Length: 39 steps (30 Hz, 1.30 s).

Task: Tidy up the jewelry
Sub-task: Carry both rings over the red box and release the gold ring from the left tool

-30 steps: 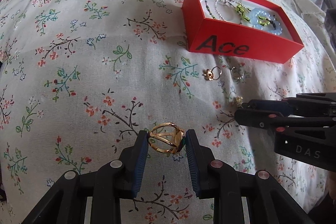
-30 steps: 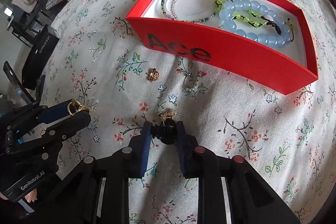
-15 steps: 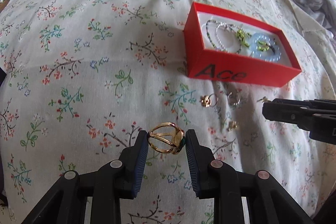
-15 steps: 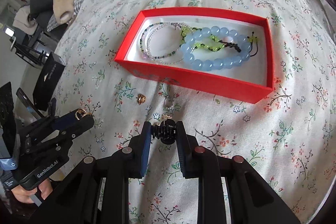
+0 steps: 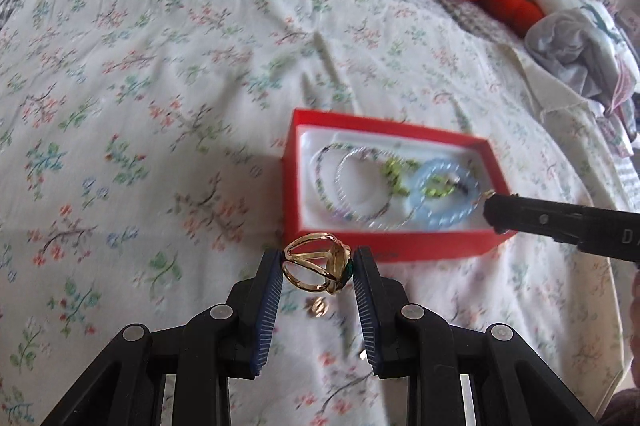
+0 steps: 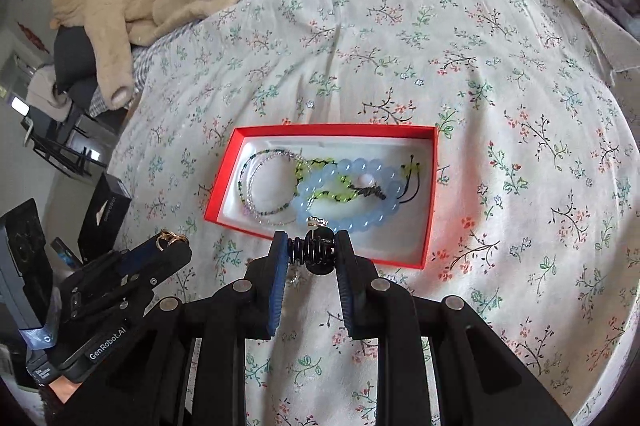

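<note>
Gold ring (image 5: 317,263) pinched between left gripper (image 5: 318,268) fingers; small earring (image 6: 314,223) between right gripper (image 6: 312,250) fingers.

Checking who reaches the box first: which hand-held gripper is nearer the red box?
Right. The right hand-held gripper is at the red box's near wall; the left hand-held gripper sits short of it.

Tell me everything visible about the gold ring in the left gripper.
The gold ring looks like polished yellow metal, an openwork piece with crossing bands that form triangular gaps, and a dark green stone on its right side. It is held off the floral bedspread, pinched between the blue ribbed pads of the left gripper, tilted, with its opening towards the camera. Just beyond it sits the red box.
</note>
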Motion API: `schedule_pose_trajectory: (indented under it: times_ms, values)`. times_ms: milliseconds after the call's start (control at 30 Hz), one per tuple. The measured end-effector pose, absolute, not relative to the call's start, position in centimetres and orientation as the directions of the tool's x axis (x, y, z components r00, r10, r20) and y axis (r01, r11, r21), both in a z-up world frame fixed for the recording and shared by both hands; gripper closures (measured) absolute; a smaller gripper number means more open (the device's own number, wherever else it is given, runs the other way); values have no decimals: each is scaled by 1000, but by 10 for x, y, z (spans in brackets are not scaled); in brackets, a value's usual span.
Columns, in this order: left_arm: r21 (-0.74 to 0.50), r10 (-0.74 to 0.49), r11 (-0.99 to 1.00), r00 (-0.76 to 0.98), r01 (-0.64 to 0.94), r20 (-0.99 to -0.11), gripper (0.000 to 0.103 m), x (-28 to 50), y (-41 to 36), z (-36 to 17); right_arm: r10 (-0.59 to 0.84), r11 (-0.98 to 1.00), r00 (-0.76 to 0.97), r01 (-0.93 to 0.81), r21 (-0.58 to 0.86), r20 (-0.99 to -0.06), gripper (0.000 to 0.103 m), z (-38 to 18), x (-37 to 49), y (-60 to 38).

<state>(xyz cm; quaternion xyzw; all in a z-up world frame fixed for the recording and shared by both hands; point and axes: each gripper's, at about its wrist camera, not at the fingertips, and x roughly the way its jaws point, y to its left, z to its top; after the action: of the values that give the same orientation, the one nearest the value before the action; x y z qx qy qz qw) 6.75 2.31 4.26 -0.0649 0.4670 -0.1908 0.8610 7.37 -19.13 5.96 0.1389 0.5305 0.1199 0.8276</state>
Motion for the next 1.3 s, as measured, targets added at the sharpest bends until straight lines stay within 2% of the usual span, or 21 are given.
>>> schedule_pose_trajectory:
  times_ms: [333, 833, 1000, 1300]
  values:
    - [-288, -414, 906, 502, 311, -759, 73, 94, -20, 37, 329, 930, 432, 5, 367, -840, 78, 56, 90, -212]
    - [-204, -337, 933, 524, 297, -782, 72, 115, -39, 17, 322, 930, 406, 33, 365, -855, 78, 38, 100, -219]
    - [-206, -340, 932, 525, 298, -780, 62, 112, -38, 20, 319, 932, 407, 32, 362, -856, 78, 38, 100, -219]
    - [-206, -342, 932, 535, 298, -772, 58, 99, -31, 35, 316, 931, 406, 42, 362, -858, 77, 38, 101, -218]
